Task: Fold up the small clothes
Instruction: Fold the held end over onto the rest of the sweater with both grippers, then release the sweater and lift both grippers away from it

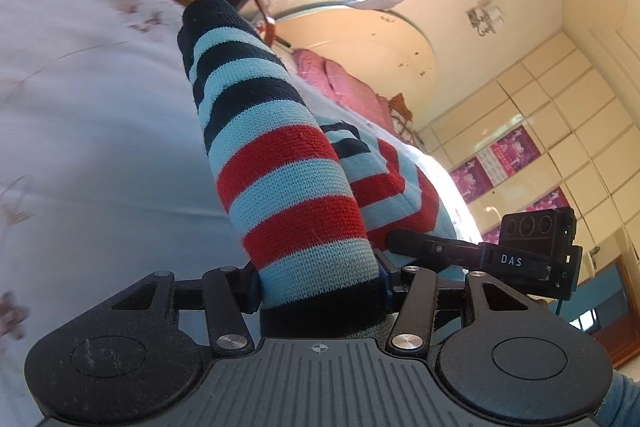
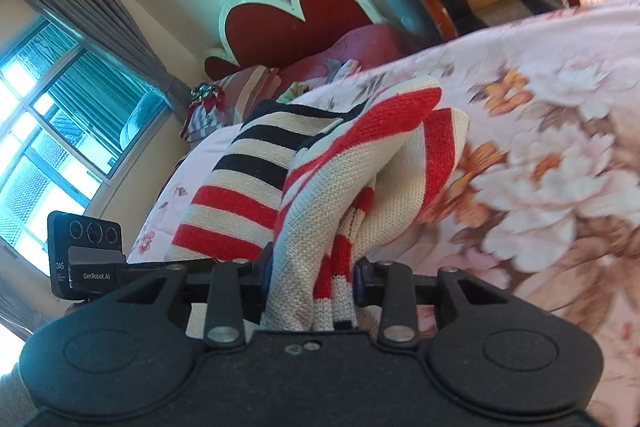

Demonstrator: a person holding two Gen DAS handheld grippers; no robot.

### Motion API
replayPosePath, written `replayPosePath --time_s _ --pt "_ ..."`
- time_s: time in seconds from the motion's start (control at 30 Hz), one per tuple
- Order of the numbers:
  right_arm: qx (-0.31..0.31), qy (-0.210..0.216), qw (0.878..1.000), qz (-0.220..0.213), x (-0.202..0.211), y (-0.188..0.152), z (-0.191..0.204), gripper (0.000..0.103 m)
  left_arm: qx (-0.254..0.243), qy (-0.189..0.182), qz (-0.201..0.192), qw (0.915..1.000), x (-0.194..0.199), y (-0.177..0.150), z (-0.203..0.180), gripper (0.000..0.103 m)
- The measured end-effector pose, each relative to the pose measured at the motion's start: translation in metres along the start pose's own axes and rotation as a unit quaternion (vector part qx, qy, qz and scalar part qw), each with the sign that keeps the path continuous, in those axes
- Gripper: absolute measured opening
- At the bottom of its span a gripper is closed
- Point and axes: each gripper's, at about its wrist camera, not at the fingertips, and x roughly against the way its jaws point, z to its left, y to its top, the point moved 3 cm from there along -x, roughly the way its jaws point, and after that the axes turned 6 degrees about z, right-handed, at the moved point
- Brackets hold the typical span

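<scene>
The left gripper is clamped on a bunched end of the striped knit garment, whose banded cloth runs forward from between its jaws in a thick roll of pale, dark and red stripes, with a second fold of the same cloth lying just to that gripper's right. The right gripper pinches another gathered part of the same garment, several layers squeezed together between its pads, the rest spilling forward and slightly to its left onto the floral bedspread. In the left wrist view the right gripper's finger and camera block show close by on the right, just beside the cloth, so the two grippers sit near each other with the garment bridging them. The bedspread lies ahead of and beneath both grippers, and the heart-shaped headboard stands well beyond the right one. Judging from this, the fold is under way: both ends are held and the cloth looks lifted or dragged rather than laid flat, since it stands up in humps ahead of the jaws. The next move probably calls for carrying the held edges together over the part resting on the bed, keeping both grips firm and level so the layers do not twist, then lowering before letting go.
</scene>
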Motion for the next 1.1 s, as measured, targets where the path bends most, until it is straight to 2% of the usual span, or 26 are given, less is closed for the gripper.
replayPosePath --time_s 0.13,0.27,0.33,0.47,0.53,0.57,0.6,0.67,0.77,0.8,0.87,0.93,0.97,1.0,1.03,1.07,1.1 --pt "-0.002 0.017 1.0 0.027 -0.034 -0.007 0.008 0.034 0.031 -0.004 -0.002 0.9995 0.015 -0.012 0.036 0.052" --pt "-0.014 0.024 0.998 0.056 -0.058 -0.015 0.003 0.034 0.078 -0.001 0.008 0.9969 0.009 -0.032 0.077 0.052" --pt "-0.026 0.007 0.997 0.068 -0.066 -0.02 -0.01 0.036 0.083 -0.018 -0.008 0.9964 0.005 -0.04 0.083 0.053" --pt "-0.081 0.045 0.994 0.061 -0.067 -0.032 -0.029 0.034 0.078 -0.016 -0.017 0.9967 0.001 -0.048 0.083 0.055" --pt "-0.071 0.038 0.995 0.062 -0.065 -0.031 -0.023 0.04 0.073 -0.013 -0.018 0.9971 0.003 -0.048 0.082 0.056" --pt "-0.071 0.034 0.995 0.061 -0.062 -0.03 -0.02 0.048 0.066 -0.007 -0.02 0.9976 0.005 -0.049 0.08 0.056" --pt "-0.069 0.028 0.996 0.052 -0.056 -0.028 -0.018 0.06 0.061 -0.003 -0.022 0.9979 0.007 -0.048 0.079 0.057" --pt "-0.068 0.022 0.997 0.02 -0.044 -0.022 -0.017 0.067 0.051 0.006 -0.022 0.9984 0.012 -0.043 0.076 0.057" --pt "-0.067 0.0 0.998 0.006 -0.037 -0.014 -0.022 0.054 0.037 0.033 -0.032 0.9983 0.021 -0.043 0.068 0.057" --pt "-0.058 -0.016 0.998 -0.011 -0.031 -0.012 -0.019 0.046 0.033 0.04 -0.041 0.9978 0.025 -0.044 0.065 0.057" --pt "-0.048 -0.031 0.998 -0.033 -0.021 -0.008 -0.016 0.045 0.025 0.052 -0.055 0.9968 0.034 -0.046 0.06 0.057" --pt "-0.055 -0.038 0.997 -0.03 -0.021 0.0 -0.021 0.052 0.02 0.066 -0.073 0.9949 0.042 -0.043 0.058 0.057" --pt "-0.068 -0.038 0.997 -0.024 -0.024 0.004 -0.026 0.066 0.022 0.066 -0.083 0.9941 0.044 -0.036 0.061 0.057" --pt "-0.087 -0.028 0.996 -0.018 -0.03 0.007 -0.033 0.069 0.029 0.066 -0.087 0.9936 0.044 -0.031 0.063 0.057" --pt "-0.102 -0.015 0.995 -0.013 -0.035 0.01 -0.038 0.067 0.039 0.067 -0.087 0.9932 0.043 -0.025 0.068 0.057" --pt "-0.11 -0.008 0.994 -0.008 -0.041 0.013 -0.043 0.06 0.047 0.069 -0.084 0.9929 0.039 -0.019 0.071 0.057" --pt "-0.11 -0.012 0.994 -0.007 -0.048 0.015 -0.044 0.034 0.052 0.072 -0.08 0.9928 0.033 -0.015 0.073 0.057"
